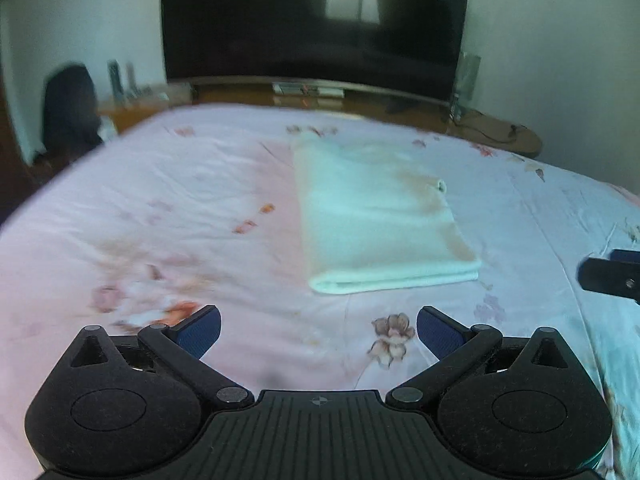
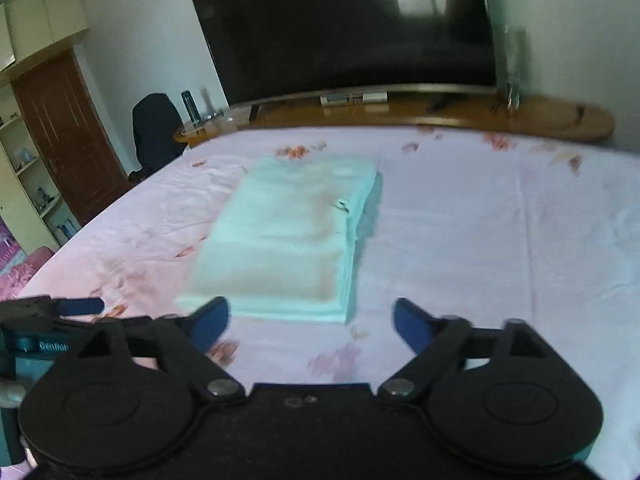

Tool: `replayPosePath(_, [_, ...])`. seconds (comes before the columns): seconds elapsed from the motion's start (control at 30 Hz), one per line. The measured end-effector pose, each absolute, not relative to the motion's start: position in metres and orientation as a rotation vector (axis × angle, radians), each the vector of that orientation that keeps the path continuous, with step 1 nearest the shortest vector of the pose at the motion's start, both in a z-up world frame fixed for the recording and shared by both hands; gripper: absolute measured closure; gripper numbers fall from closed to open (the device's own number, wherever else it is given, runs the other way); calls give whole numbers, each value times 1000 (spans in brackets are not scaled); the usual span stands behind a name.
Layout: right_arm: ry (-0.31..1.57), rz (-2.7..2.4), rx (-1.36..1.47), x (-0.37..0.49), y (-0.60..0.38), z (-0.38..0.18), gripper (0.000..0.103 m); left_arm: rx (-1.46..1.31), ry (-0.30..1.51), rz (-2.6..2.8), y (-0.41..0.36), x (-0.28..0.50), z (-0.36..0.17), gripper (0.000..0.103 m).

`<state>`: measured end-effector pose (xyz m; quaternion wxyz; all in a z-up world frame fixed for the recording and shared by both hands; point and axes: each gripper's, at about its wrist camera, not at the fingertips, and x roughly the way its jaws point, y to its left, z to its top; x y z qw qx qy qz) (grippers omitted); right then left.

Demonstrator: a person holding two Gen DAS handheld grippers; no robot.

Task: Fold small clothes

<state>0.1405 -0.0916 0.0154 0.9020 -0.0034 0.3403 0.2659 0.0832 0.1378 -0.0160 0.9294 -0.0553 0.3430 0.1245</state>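
Observation:
A pale mint garment (image 1: 376, 216) lies folded into a neat rectangle on the pink floral bed sheet (image 1: 160, 208). It also shows in the right wrist view (image 2: 280, 236), with stacked layers along its right edge. My left gripper (image 1: 318, 330) is open and empty, just short of the garment's near edge. My right gripper (image 2: 310, 322) is open and empty, hovering close to the garment's near edge. The right gripper's tip shows at the right edge of the left wrist view (image 1: 612, 276). The left gripper shows at the left of the right wrist view (image 2: 52, 312).
A large dark TV (image 1: 316, 20) stands on a wooden bench (image 2: 440, 116) beyond the bed's far edge. A dark chair (image 2: 154, 132) and a wooden door (image 2: 60, 132) are at the left. Shelves (image 2: 32, 184) line the left wall.

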Motion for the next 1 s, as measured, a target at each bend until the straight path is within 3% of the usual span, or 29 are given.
replayPosePath(0.33, [616, 428, -59, 38, -102, 49, 0, -92, 601, 155, 108, -4, 34, 0])
replayPosePath(1.0, [555, 416, -55, 2, -112, 66, 0, -85, 549, 156, 82, -44, 52, 0])
